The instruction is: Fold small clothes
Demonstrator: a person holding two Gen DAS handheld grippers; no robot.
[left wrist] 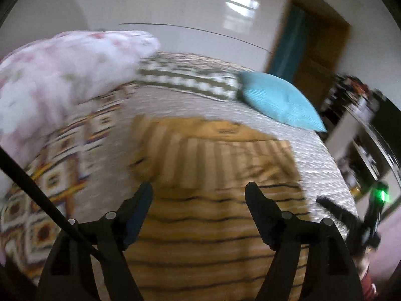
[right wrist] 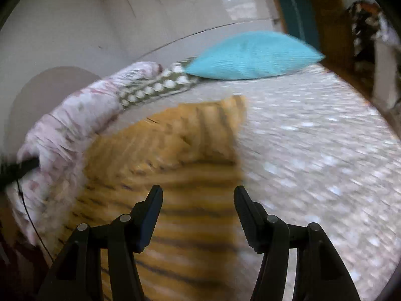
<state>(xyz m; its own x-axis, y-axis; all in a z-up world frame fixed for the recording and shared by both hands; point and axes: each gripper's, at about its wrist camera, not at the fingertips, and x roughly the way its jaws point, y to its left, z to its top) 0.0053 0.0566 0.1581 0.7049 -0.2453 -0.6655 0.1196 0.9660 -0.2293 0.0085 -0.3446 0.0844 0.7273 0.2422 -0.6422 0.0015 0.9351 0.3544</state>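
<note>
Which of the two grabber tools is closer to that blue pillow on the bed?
Probably the right. The right gripper hangs open over the striped orange garment, with the blue pillow ahead. The left gripper has the pillow farther off, up to its right.

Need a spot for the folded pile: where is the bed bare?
Free: grey bedspread right of the striped garment, below the teal pillow. Crowded: the left side, with the floral quilt and patterned blanket.

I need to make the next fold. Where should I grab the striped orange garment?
Probably pinch the striped orange garment at its far free corner, coming from the bare bedspread side. That edge lies open; the floral bedding crowds the other side. Blur hides finer detail.
</note>
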